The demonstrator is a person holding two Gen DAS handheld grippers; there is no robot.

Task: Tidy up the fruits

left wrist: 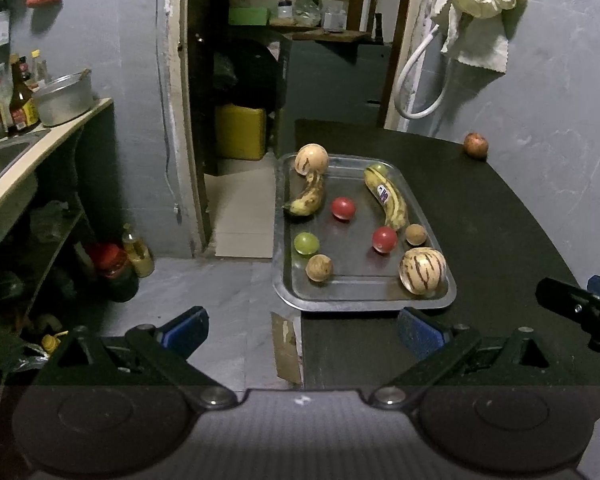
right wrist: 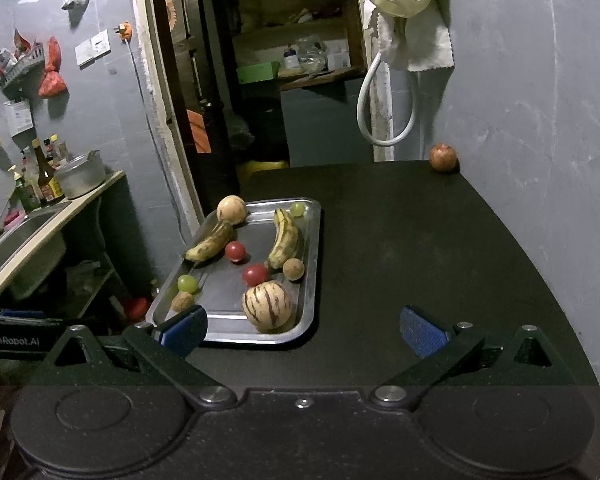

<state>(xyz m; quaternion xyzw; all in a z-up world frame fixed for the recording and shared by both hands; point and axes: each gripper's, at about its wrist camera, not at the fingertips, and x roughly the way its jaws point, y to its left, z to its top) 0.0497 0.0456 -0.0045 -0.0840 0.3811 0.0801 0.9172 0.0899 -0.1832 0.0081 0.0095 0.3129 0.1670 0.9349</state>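
Right wrist view has the right claw (right wrist: 303,334) spread wide and empty over the dark matte counter (right wrist: 420,240), the shallow steel tray (right wrist: 312,264) just ahead to its left, one reddish round fruit (right wrist: 443,157) lying alone well ahead and right by the wall. Left claw (left wrist: 303,330) hangs equally wide and empty just short of the tray's near rim. Smooth red balls (left wrist: 343,208), glossy green ones (left wrist: 307,243) and the striped melon (left wrist: 422,270) could roll on slick metal if nudged; soft spotted bananas (left wrist: 386,198) might bruise under hard pads.
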